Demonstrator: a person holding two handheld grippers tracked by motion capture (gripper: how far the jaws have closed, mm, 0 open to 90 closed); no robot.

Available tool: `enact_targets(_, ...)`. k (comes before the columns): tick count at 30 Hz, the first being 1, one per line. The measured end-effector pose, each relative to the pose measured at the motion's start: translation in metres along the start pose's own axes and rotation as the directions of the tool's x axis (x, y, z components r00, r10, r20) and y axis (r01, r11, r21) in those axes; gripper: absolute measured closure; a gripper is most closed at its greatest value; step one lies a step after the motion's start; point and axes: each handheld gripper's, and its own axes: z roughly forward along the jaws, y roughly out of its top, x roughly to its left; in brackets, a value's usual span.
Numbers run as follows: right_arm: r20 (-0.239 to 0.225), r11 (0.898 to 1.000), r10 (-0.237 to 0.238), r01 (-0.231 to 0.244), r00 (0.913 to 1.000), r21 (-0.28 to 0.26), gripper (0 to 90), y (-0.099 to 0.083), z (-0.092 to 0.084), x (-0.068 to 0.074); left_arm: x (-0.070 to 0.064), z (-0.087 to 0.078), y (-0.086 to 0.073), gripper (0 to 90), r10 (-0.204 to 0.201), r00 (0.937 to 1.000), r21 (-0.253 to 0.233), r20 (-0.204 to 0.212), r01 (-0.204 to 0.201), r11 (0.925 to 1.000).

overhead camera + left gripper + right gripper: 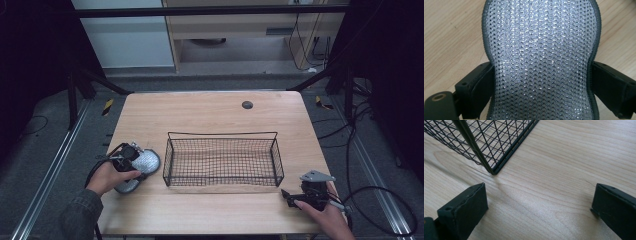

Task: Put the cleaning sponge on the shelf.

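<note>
Jaws of the left hand-held gripper (134, 159) clamp the silver mesh insole (541, 62) at the table's (210, 110) 8 o'clock. Right hand-held gripper (539, 212) gapes empty at 4 o'clock, near the wire basket (222, 136).

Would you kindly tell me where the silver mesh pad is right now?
In the high view, the silver mesh pad lies near the table's left edge, beside the wire basket, with the left tool closed around its narrow waist.

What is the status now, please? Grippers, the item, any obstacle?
Left gripper shut on mesh pad, left of wire basket. Right gripper open, empty, at basket corner. Nothing between pad and basket.
</note>
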Motion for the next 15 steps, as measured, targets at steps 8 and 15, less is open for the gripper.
enact_targets(8,0.001,1.000,0.001,-0.001,1.0000,0.001,0.5,0.000,0.000,0.000,-0.007,-0.023,0.009,9.1,0.055,0.9975,-0.041,-0.044,-0.057,0.9976)
enact_targets(15,0.001,1.000,0.001,-0.001,1.0000,0.001,0.5,0.000,0.000,0.000,-0.013,-0.043,0.016,9.7,0.102,0.9919,-0.069,-0.076,-0.107,0.9918)
